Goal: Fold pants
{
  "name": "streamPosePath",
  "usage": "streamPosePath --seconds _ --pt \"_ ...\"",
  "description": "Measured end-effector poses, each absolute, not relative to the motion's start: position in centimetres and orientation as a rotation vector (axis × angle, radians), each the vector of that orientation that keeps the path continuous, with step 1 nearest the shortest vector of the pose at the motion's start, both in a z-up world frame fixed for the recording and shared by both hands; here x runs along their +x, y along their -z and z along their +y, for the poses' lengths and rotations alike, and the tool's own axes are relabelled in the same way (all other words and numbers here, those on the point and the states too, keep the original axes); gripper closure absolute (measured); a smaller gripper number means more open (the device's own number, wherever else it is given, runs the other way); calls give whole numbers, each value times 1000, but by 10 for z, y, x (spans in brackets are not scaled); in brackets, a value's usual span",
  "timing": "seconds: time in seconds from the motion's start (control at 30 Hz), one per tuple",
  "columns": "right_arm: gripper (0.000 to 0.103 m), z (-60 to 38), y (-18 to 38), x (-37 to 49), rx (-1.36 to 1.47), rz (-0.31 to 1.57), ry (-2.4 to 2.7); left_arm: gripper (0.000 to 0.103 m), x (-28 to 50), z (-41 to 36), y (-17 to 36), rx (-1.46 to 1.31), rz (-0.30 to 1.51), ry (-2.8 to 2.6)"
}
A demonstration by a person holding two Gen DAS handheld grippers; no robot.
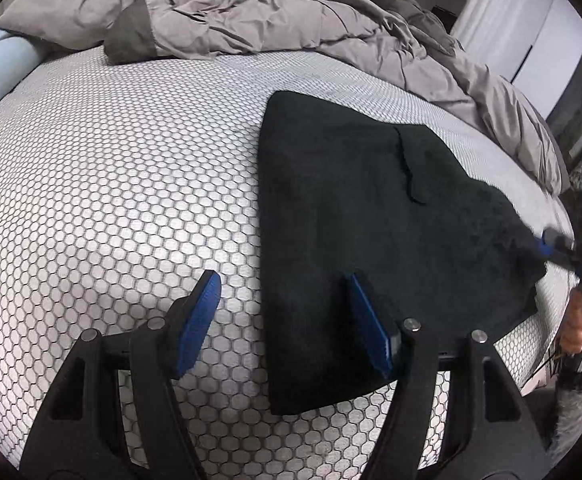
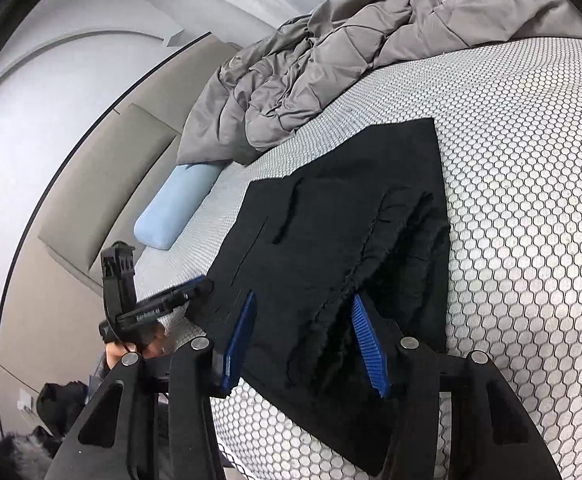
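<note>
The black pants [image 1: 363, 216] lie folded into a compact stack on the honeycomb-patterned mattress [image 1: 111, 184]. My left gripper [image 1: 283, 320] is open; its jaws straddle the left edge of the pants near the front corner. In the right wrist view the pants [image 2: 331, 232] show an elastic waistband end facing me. My right gripper [image 2: 307, 340] is open, its jaws either side of the bunched waistband layers, not clamped. The right gripper also shows in the left wrist view [image 1: 551, 244] at the pants' right edge. The left gripper shows in the right wrist view [image 2: 195, 288] at the far edge.
A crumpled grey duvet [image 1: 251, 12] is heaped along the far side of the bed. A light blue pillow [image 2: 179, 204] lies by the padded headboard [image 2: 103, 168]. The mattress edge runs close to me on the right.
</note>
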State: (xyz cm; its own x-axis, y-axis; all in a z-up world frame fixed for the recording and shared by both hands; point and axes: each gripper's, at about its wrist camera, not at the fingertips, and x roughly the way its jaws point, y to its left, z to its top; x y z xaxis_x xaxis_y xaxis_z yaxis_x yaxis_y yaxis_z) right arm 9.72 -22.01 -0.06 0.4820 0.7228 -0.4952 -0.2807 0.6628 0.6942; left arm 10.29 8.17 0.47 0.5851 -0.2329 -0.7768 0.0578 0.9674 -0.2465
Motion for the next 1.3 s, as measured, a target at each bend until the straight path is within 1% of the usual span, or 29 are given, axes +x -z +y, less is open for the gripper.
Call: streamPosePath --seconds 0.1,0.17,0.23,0.3,0.33,0.37,0.4,0.43,0.47,0.53,0.6,0.7,0.73,0.77,0.8,0.83,0.87,0.9,0.93,0.97,1.1,1.17,1.23,1.3 --pt "52 -218 2 108 619 870 -662 40 105 70 -3 -174 934 185" --pt "52 -209 7 112 567 919 -656 40 105 65 -2 -159 933 188" --pt "52 -197 17 110 486 1015 -667 39 105 64 -2 -162 935 189" --pt "52 -193 19 104 437 1013 -660 40 105 64 -2 -165 939 192" --pt "54 -192 17 102 417 1006 -654 40 105 64 -2 -164 939 192" --pt "65 -192 15 102 410 1000 -637 40 105 62 -2 -160 939 191" --pt "85 -194 14 102 402 993 -615 40 106 64 -2 -160 940 191" --pt "90 -196 11 101 407 977 -603 40 106 63 -3 -164 939 191" --pt "91 -198 7 98 420 959 -615 40 106 63 -3 -167 939 192" --pt "91 -202 -11 87 421 884 -644 40 108 66 -6 -171 939 192" --pt "91 -205 -20 75 408 864 -645 40 109 67 -8 -176 933 190" --pt "91 -203 2 73 308 976 -550 40 112 68 -8 -175 936 185" --pt "90 -203 18 77 323 1031 -537 40 114 67 -6 -176 944 183" --pt "89 -208 25 79 362 1040 -544 40 116 66 -6 -176 947 182" --pt "87 -213 23 79 402 1025 -564 40 117 65 -5 -173 947 177" --pt "81 -218 17 76 414 1000 -574 40 117 63 -6 -169 946 176" --pt "78 -223 13 74 414 975 -562 40 117 61 -6 -165 945 178" --pt "68 -229 11 74 419 961 -540 40 116 60 -7 -161 944 183" --pt "64 -234 11 74 432 958 -523 39 116 58 -6 -155 943 186" --pt "64 -238 12 76 456 960 -519 39 116 56 -5 -147 945 186" --pt "64 -236 31 91 537 1018 -557 39 118 55 0 -147 961 193" --pt "70 -230 33 94 504 1017 -536 39 119 57 1 -168 972 198" --pt "87 -224 18 88 459 949 -549 39 119 59 1 -177 975 198" --pt "87 -219 0 77 444 906 -594 39 119 59 0 -172 976 195"
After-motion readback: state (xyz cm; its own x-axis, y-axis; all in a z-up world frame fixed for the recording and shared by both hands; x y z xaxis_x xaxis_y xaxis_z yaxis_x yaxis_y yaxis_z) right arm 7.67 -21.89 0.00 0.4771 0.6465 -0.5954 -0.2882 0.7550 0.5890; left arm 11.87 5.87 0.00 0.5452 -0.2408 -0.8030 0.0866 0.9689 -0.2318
